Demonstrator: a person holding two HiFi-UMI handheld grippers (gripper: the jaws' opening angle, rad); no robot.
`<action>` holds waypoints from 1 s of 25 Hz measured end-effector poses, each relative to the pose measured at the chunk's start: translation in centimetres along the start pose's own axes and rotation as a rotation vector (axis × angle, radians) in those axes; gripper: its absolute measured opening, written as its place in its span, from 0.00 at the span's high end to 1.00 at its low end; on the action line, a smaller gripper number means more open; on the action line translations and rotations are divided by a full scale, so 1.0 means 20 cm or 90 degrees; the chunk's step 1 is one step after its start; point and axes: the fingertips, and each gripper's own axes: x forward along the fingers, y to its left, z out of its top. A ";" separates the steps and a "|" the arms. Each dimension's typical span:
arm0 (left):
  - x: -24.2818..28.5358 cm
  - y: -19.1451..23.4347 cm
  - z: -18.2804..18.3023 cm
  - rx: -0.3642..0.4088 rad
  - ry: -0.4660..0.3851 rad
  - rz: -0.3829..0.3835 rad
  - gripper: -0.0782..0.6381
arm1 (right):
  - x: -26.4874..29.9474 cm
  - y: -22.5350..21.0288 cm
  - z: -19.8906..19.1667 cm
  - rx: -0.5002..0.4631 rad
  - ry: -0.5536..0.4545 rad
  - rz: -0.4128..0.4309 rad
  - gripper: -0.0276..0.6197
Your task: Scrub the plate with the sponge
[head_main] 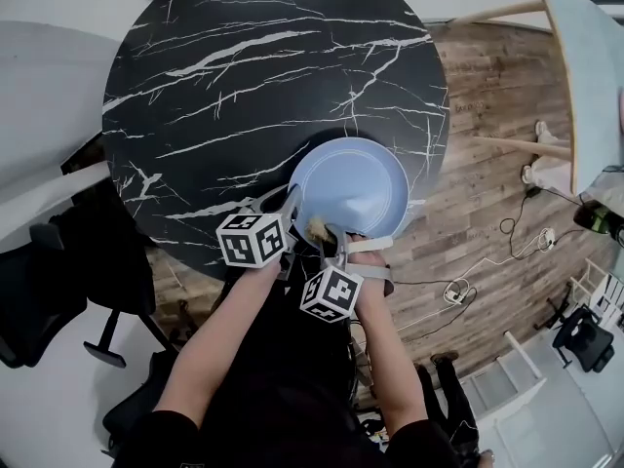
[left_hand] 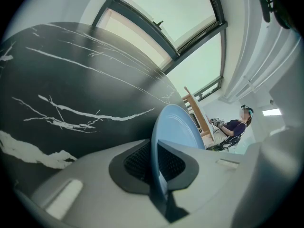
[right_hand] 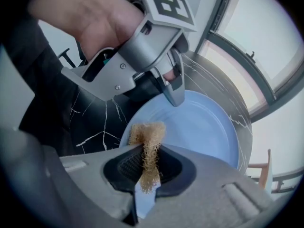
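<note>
On the black marble-pattern table (head_main: 244, 86), close to the edge nearest the person: pale blue plate (head_main: 351, 183), round, shallow, face up. Can't tell whether it lies fully flat or is tipped slightly off the top.

Left claw (head_main: 290, 206) is clamped on the plate's near-left rim, one jaw over the face and one under. The left gripper view shows the rim edge-on, sandwiched between the jaws at a narrow gap.

Right claw (head_main: 327, 234) sits just beside it, pointing steeply down and pinching the sponge (head_main: 318, 228), a small tan fibrous scrub pad. The pinched part is squeezed thin. The free end fans out past the jaw tips at the plate's near rim. Contact with the plate is likely, not certain from these views.

Handling, my read:
- Plate: stiff, smooth, glazed-looking, so probably slick, more so if wet. Material unclear, so treat as breakable. Only the rim gives a two-jaw claw a bite, and that's where it is held. It sits close to the table edge, so scrub loads toward the person could walk it off. The left clamp has to be firm and take the side force.
- Sponge: very light, soft, crushes easily; the coarse fibres should grip well. Hold it at one end, deep in the jaws, as now. The free end is floppy, so scrubbing needs a downward press or it just brushes. Too much stick-out and it folds over.
</note>
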 end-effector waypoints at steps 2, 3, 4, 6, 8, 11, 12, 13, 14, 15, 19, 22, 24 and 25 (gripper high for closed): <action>0.00 0.00 -0.01 -0.001 0.002 0.000 0.86 | 0.00 -0.01 0.03 -0.013 -0.009 0.001 0.89; 0.00 0.00 -0.01 -0.001 0.003 0.000 0.86 | 0.00 -0.01 0.05 -0.018 -0.017 0.000 0.89; 0.00 0.00 -0.01 -0.001 0.003 -0.001 0.86 | 0.00 -0.02 0.07 -0.025 -0.025 -0.003 0.89; 0.00 0.01 0.00 -0.003 0.003 -0.002 0.86 | 0.02 -0.03 0.10 -0.048 -0.036 -0.012 0.89; 0.00 0.00 0.00 -0.004 0.004 -0.002 0.86 | 0.02 -0.04 0.13 -0.069 -0.037 -0.018 0.89; 0.00 0.00 -0.01 0.003 0.006 -0.002 0.86 | 0.04 -0.04 0.14 -0.096 -0.035 -0.019 0.89; 0.00 0.00 0.00 0.006 0.006 -0.001 0.86 | 0.04 -0.05 0.14 -0.106 -0.033 -0.019 0.89; 0.00 0.00 0.00 0.009 0.005 0.000 0.86 | 0.05 -0.05 0.15 -0.117 -0.032 -0.018 0.89; 0.00 0.00 0.00 0.012 0.006 0.001 0.86 | 0.06 -0.04 0.15 -0.128 -0.032 -0.017 0.89; 0.00 0.00 0.00 0.016 0.007 0.002 0.86 | 0.06 -0.03 0.15 -0.139 -0.033 -0.014 0.89; -0.01 0.00 -0.01 0.024 0.012 0.010 0.86 | 0.07 -0.04 0.17 -0.169 -0.049 0.002 0.89; 0.00 -0.01 -0.01 0.024 0.014 0.012 0.86 | 0.07 -0.09 0.17 -0.168 -0.052 0.009 0.89; 0.00 -0.01 -0.01 0.024 0.017 0.009 0.86 | 0.07 -0.12 0.18 -0.168 -0.050 0.018 0.89; 0.00 -0.01 -0.01 0.024 0.018 0.007 0.86 | 0.07 -0.13 0.19 -0.171 -0.050 0.022 0.89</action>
